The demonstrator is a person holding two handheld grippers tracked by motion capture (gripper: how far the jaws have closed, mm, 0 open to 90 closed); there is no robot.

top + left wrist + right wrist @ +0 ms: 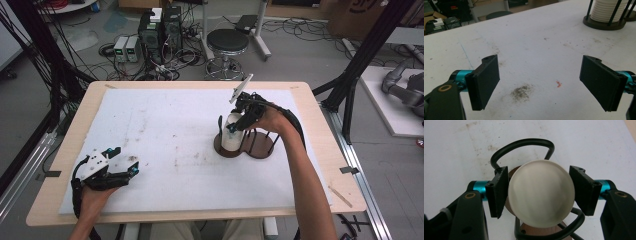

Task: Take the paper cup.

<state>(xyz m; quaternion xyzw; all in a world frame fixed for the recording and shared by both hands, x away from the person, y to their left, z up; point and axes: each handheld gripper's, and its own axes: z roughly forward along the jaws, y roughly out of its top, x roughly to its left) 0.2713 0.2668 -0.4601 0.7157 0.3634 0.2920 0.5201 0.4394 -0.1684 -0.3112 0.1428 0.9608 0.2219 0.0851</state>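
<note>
White foam-topped table, stained in spots, lab floor with cables and stool behind. My right gripper sits over stack of white plates in dark wire rack, right of table centre. Right gripper view: jaws either side of top plate, left pad touching rim, right pad just beside it; cannot tell if grip is firm. My left gripper rests low at near-left corner, jaws spread wide, holding nothing, bare mat between them.
</note>
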